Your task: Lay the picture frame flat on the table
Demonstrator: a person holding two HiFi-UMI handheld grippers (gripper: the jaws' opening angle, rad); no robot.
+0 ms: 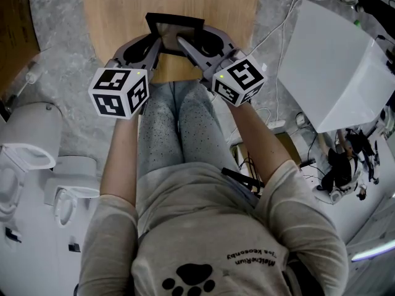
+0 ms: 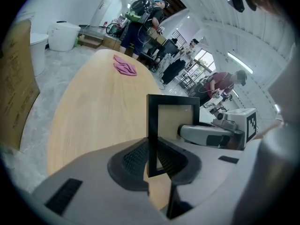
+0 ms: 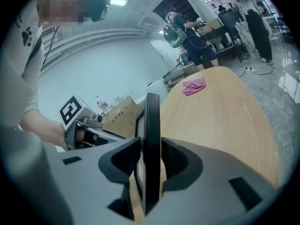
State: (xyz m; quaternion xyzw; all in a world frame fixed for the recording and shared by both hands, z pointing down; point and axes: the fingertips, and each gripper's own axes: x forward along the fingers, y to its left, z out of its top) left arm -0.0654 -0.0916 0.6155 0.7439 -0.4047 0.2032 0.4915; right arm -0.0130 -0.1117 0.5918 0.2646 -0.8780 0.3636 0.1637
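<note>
Picture frame (image 1: 175, 22) is held upright at the near edge of the table (image 1: 117, 17), left gripper (image 1: 159, 42) clamping one side, right gripper (image 1: 187, 44) loose around the other; tipping it slowly backward looks safest.

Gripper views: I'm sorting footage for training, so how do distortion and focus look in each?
Left gripper view: fisheye bows the table, corners go dark, picture frame is crisp. Right gripper view: same bowing, frame edge-on and softly blurred up close.
</note>
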